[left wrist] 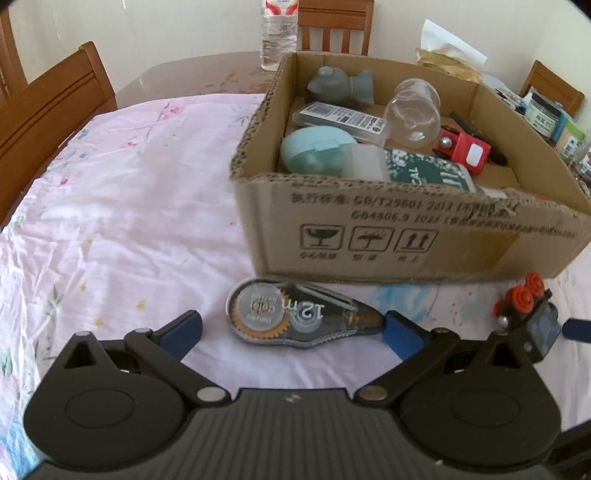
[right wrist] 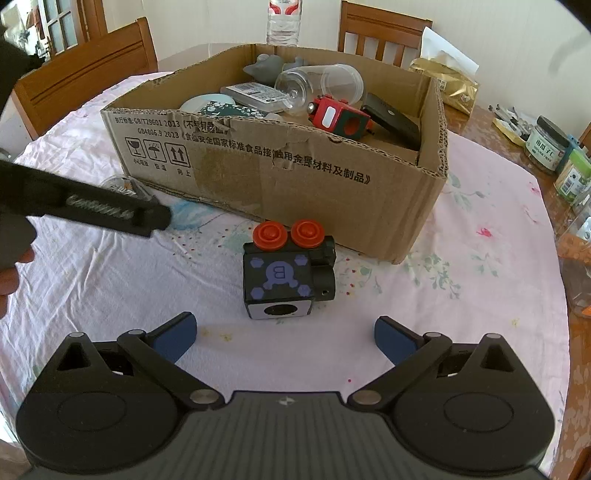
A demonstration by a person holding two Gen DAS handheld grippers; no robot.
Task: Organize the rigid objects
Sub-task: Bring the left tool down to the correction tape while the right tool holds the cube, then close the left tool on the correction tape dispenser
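A clear correction-tape dispenser [left wrist: 295, 314] marked "12m" lies on the pink cloth, just in front of the cardboard box [left wrist: 406, 236]. My left gripper [left wrist: 291, 332] is open, its blue pads either side of the dispenser, not touching it. A black toy block with two red knobs [right wrist: 286, 273] stands on the cloth before the box [right wrist: 295, 173]; it also shows in the left wrist view [left wrist: 528, 314]. My right gripper [right wrist: 284, 334] is open just short of that block. The box holds a grey figure, a clear bottle, a red toy block and other items.
A water bottle [left wrist: 279, 33] stands behind the box. Wooden chairs [left wrist: 51, 107] ring the table. Jars and packets [right wrist: 546, 147] crowd the right edge. The left gripper's body [right wrist: 85, 210] reaches in from the left of the right wrist view.
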